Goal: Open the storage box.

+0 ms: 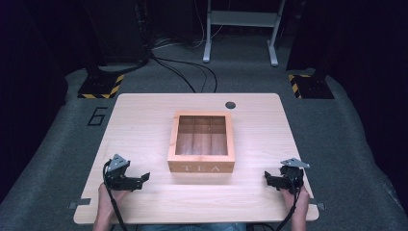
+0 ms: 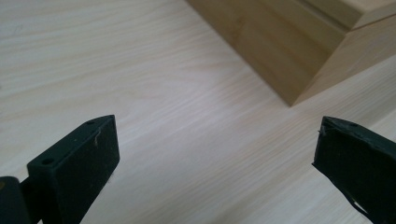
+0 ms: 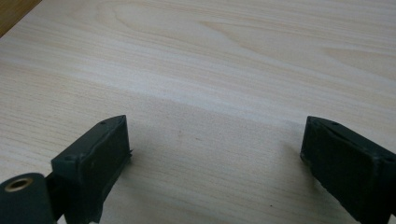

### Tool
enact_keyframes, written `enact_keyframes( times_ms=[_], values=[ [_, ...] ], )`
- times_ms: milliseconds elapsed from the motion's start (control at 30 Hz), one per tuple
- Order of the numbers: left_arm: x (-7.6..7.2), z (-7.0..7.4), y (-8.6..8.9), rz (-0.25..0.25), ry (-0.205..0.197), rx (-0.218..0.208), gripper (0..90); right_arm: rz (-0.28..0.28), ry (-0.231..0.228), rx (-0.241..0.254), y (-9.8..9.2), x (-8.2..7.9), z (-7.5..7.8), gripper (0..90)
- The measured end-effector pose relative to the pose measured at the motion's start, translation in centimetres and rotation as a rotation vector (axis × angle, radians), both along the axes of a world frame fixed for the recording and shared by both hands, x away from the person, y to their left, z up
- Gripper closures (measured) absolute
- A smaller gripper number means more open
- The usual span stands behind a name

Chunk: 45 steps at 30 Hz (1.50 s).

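Observation:
A wooden tea box with "TEA" on its front stands at the middle of the table, its lid shut over a clear window that shows the dividers inside. My left gripper rests low at the front left, open, pointing right toward the box's front left corner. My right gripper sits at the front right, open, pointing left. In the left gripper view and the right gripper view each pair of black jaws stands wide apart over bare wood with nothing between them.
The light wooden table has a round black grommet behind the box. Dark carpet surrounds it, with cables, a white metal frame and hazard-striped stand bases at the back.

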<state>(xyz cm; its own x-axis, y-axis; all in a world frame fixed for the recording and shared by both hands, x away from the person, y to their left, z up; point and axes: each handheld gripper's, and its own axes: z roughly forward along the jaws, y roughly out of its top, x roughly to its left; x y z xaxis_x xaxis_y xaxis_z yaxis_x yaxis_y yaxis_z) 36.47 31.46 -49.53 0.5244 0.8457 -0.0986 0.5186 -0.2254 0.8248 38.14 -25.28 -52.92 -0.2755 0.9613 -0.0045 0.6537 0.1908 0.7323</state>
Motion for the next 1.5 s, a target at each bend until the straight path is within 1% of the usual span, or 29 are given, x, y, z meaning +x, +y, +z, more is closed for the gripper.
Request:
enact_keyframes(
  times_ms=[33, 67, 100, 133, 233, 267, 300, 367, 400, 500, 600, 633, 700, 733, 767, 800, 833, 867, 900, 933, 967, 1000, 1133, 1167, 1200, 1267, 1300, 1333, 1500],
  values=[
    [0.2, 0.2, -0.5, -0.015, -0.005, -0.004, 0.1, 0.0, -0.001, 0.0, 0.0, 0.0, 0.0, 7.6],
    [0.2, 0.2, -0.5, -0.015, -0.005, -0.004, 0.1, 0.0, -0.001, 0.0, 0.0, 0.0, 0.0, 7.6],
    [0.4, 0.5, -1.1, -0.035, -0.014, 0.003, 0.1, 0.0, 0.0, 0.001, 0.0, 0.0, 0.0, 7.6],
    [0.4, 0.5, -1.1, -0.035, -0.014, 0.003, 0.0, 0.0, 0.0, 0.001, 0.0, 0.0, 0.0, 7.6],
    [1.1, 0.7, -2.5, -0.08, -0.013, -0.026, 0.0, 0.001, 0.0, 0.001, 0.0, 0.0, 0.0, 7.6],
    [1.1, 0.7, -2.5, -0.08, -0.013, -0.026, 0.0, 0.001, 0.0, 0.001, 0.0, 0.0, 0.0, 7.6],
    [1.4, 0.7, -3.3, -0.093, -0.029, -0.028, 0.0, 0.0, 0.0, 0.0, 0.0, 0.0, 0.0, 7.6],
    [1.6, 0.8, -3.8, -0.095, -0.039, -0.036, 0.0, 0.001, 0.0, 0.001, 0.0, 0.0, 0.0, 7.6],
    [1.8, 0.8, -4.4, -0.118, -0.03, -0.041, 0.0, 0.001, -0.001, 0.0, 0.0, 0.0, 0.0, 7.6],
    [2.2, 0.7, -5.1, -0.123, -0.037, -0.048, 2.1, 0.001, -0.001, 0.0, 0.0, 0.0, 0.0, 7.6],
    [2.4, 0.7, -5.4, -0.143, -0.035, -0.042, 6.4, 0.001, -0.001, 0.0, 0.0, 0.0, 0.0, 7.6],
    [2.5, 0.6, -5.7, -0.139, -0.043, -0.048, 7.1, 0.001, -0.001, 0.0, 0.0, 0.0, 0.0, 7.6],
    [2.7, 0.6, -6.0, -0.15, -0.043, -0.057, 8.6, 0.001, -0.001, 0.0, 0.0, 0.0, 0.0, 7.6],
    [2.8, 0.7, -6.1, -0.16, -0.039, -0.048, 9.4, 0.001, -0.001, 0.0, 0.0, 0.0, 0.0, 7.6],
    [2.8, 0.7, -6.1, -0.16, -0.039, -0.048, 10.8, 0.001, -0.001, 0.0, 0.0, 0.0, 0.0, 7.6],
    [2.9, 0.6, -6.3, -0.154, -0.052, -0.051, 10.8, 0.001, -0.001, 0.0, 0.0, 0.0, 0.0, 7.6],
    [3.1, 0.6, -6.6, -0.16, -0.047, -0.057, 14.4, 0.001, -0.001, 0.0, 0.0, 0.0, 0.0, 7.6],
    [3.1, 0.6, -6.6, -0.16, -0.047, -0.057, 14.8, 0.001, -0.001, 0.0, 0.0, 0.0, 0.0, 7.6],
    [3.3, 0.5, -6.9, -0.165, -0.048, -0.043, 15.4, 0.001, -0.001, 0.0, 0.0, 0.0, 0.0, 7.6],
    [3.3, 0.5, -6.9, -0.165, -0.048, -0.043, 16.2, 0.001, -0.001, 0.0, 0.0, 0.0, 0.0, 7.6],
    [3.4, 0.5, -7.1, -0.179, -0.04, -0.034, 17.2, 0.001, -0.001, 0.0, 0.0, 0.0, 0.0, 7.6],
    [3.4, 0.5, -7.2, -0.184, -0.048, -0.021, 17.8, 0.001, -0.001, 0.0, 0.0, 0.0, 0.0, 7.6],
    [3.6, 0.3, -7.6, -0.189, -0.054, -0.033, 22.9, -0.001, -0.001, 0.001, 0.0, 0.0, 0.0, 7.6],
    [3.5, 0.2, -7.6, -0.202, -0.044, -0.039, 23.8, 0.001, -0.001, 0.0, 0.0, 0.0, 0.0, 7.6],
    [3.6, 0.2, -7.7, -0.204, -0.053, -0.035, 25.0, 0.001, -0.001, 0.0, 0.0, 0.0, 0.0, 7.6],
    [3.5, 0.1, -7.7, -0.208, -0.048, -0.042, 28.1, 0.001, -0.001, 0.0, 0.0, 0.0, 0.0, 7.6],
    [3.5, 0.1, -7.8, -0.226, -0.059, -0.046, 29.7, -0.001, -0.002, 0.001, 0.0, 0.0, 0.0, 7.6],
    [3.5, 0.0, -7.9, -0.226, -0.072, -0.044, 32.0, 0.0, -0.001, 0.001, 0.0, 0.0, 0.0, 7.6],
    [3.4, 0.1, -7.8, -0.234, -0.075, -0.037, 33.1, 0.001, -0.001, 0.0, 0.0, 0.0, 0.0, 7.6]
  ],
)
